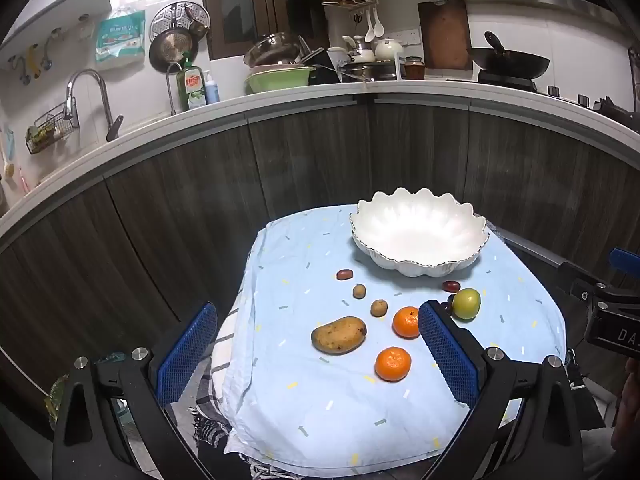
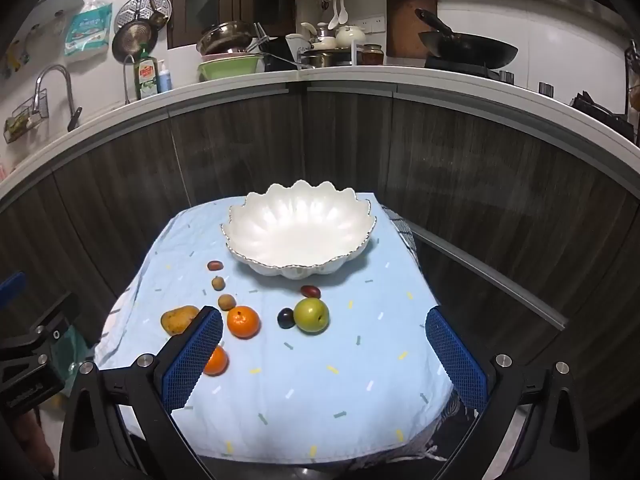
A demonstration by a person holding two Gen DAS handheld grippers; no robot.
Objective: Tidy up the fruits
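Fruit scattered before scalloped white bowl [image 2: 298,228] on tabletop [image 2: 360,380]
Both grippers' fingers [image 1: 448,348] [image 2: 192,354] spread wide, holding nothing, hovering above mango [image 1: 339,335], tangerines [image 1: 393,364]

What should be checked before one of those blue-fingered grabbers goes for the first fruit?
1. White bowl empty and upright: ok.
2. Left gripper fingers spread, holding nothing: ok.
3. Right gripper fingers spread, holding nothing: ok.
4. Fruit lying separate for a clean grasp: mango and both oranges ok; green apple not ok, a dark plum sits right against it.
5. Cloth flat under the fruit: ok.
6. Small fruits' firmness: cannot tell.
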